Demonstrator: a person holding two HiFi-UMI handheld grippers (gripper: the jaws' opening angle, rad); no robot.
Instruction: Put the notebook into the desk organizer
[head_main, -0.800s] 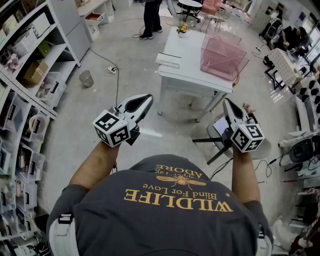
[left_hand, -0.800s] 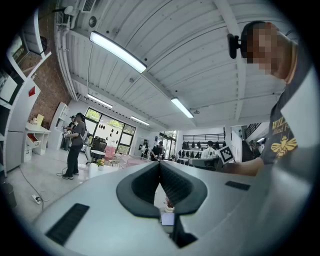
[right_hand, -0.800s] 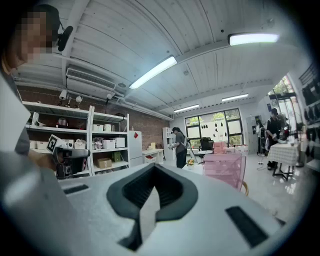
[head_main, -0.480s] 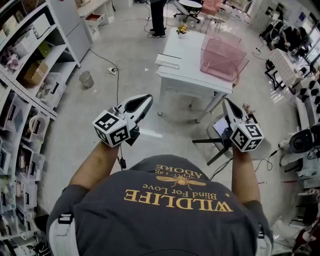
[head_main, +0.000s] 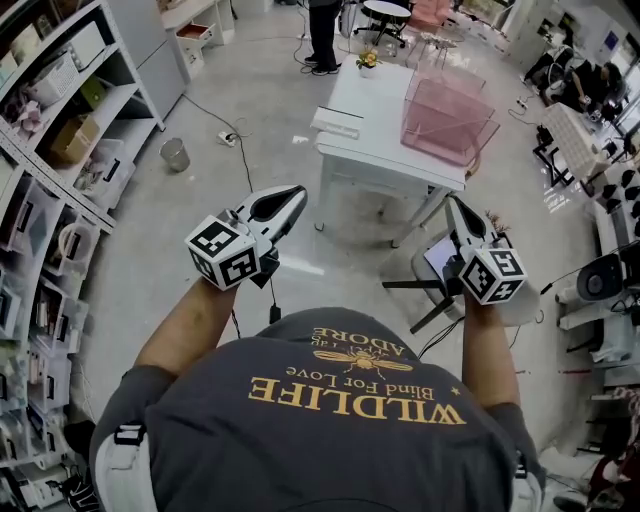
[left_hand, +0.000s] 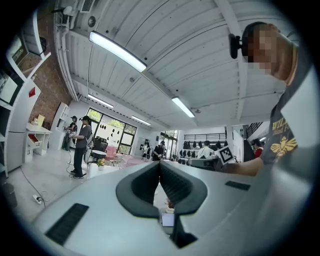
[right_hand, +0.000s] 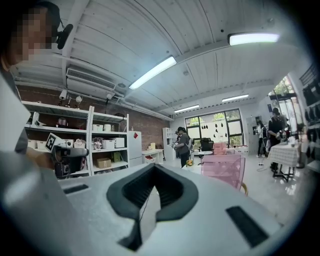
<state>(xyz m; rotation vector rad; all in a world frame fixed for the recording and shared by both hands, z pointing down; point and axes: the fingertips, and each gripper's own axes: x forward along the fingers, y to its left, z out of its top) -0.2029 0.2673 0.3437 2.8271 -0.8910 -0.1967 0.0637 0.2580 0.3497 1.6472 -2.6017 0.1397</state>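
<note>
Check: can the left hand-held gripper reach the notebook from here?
Probably not yet: the left hand-held gripper is shut and short of the table; only floor separates it from the notebook.

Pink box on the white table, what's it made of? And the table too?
The pink box looks like clear tinted plastic, maybe acrylic: it is smooth and shiny, and you can see through its walls. The table has a smooth white top and legs, probably painted wood or laminate; from this far it's hard to tell which.
</note>
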